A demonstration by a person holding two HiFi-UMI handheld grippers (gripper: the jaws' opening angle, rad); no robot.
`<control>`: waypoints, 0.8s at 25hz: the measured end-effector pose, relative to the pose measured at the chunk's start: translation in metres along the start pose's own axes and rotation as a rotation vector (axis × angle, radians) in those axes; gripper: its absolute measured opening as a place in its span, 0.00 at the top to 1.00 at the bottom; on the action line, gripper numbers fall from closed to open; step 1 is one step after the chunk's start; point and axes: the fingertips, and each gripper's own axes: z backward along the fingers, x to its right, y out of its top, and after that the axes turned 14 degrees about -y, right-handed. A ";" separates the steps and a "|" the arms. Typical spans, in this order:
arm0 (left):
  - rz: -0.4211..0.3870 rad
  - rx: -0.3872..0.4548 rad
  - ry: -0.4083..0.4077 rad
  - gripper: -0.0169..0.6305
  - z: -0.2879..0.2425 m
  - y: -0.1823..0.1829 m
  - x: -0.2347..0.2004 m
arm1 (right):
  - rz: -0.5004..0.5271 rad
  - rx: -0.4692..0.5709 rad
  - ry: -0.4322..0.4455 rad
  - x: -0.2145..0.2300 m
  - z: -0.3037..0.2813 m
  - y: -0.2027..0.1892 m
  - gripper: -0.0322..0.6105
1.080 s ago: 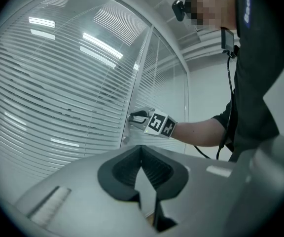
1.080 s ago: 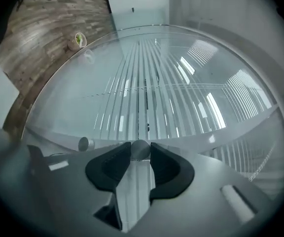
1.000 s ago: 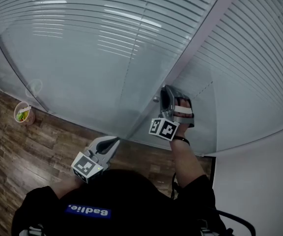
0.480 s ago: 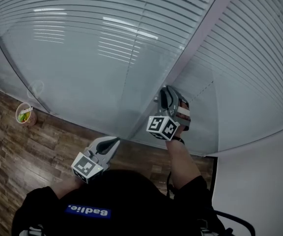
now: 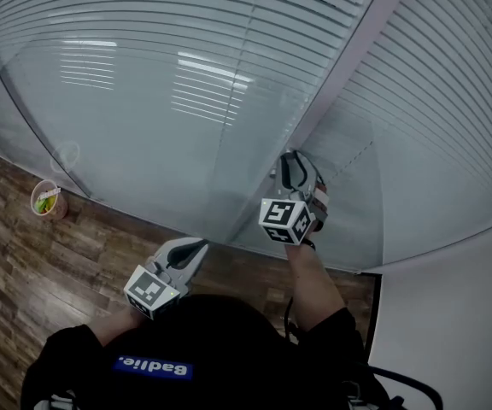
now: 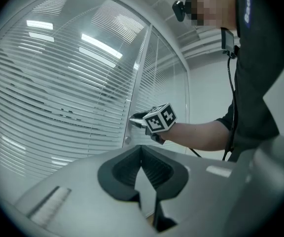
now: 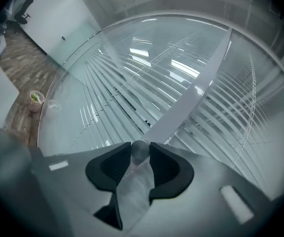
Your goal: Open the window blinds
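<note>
Fingers (image 6: 117, 172) of our left gripper (image 5: 196, 246) sit closed on nothing low by our chest, our right gripper (image 5: 287, 159) clamps the round knob (image 7: 140, 150) on the frame post (image 5: 348, 54), blinds (image 5: 229, 41) just behind the glass.

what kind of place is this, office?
Likely an office: glass partition walls with slatted blinds behind the glass, a wood-look floor, and what looks like a desk chair in the far room.
</note>
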 end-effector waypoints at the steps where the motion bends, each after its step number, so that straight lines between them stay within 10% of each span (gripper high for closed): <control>1: 0.000 -0.001 0.000 0.97 0.000 -0.001 0.000 | -0.013 -0.003 0.002 0.000 0.000 0.000 0.76; 16: -0.008 0.003 0.014 0.97 0.008 0.000 0.008 | -0.193 -0.023 0.045 0.004 0.006 0.005 0.75; 20: -0.002 0.008 0.020 0.97 0.008 0.000 0.007 | 0.145 0.070 0.012 -0.001 0.012 0.009 0.65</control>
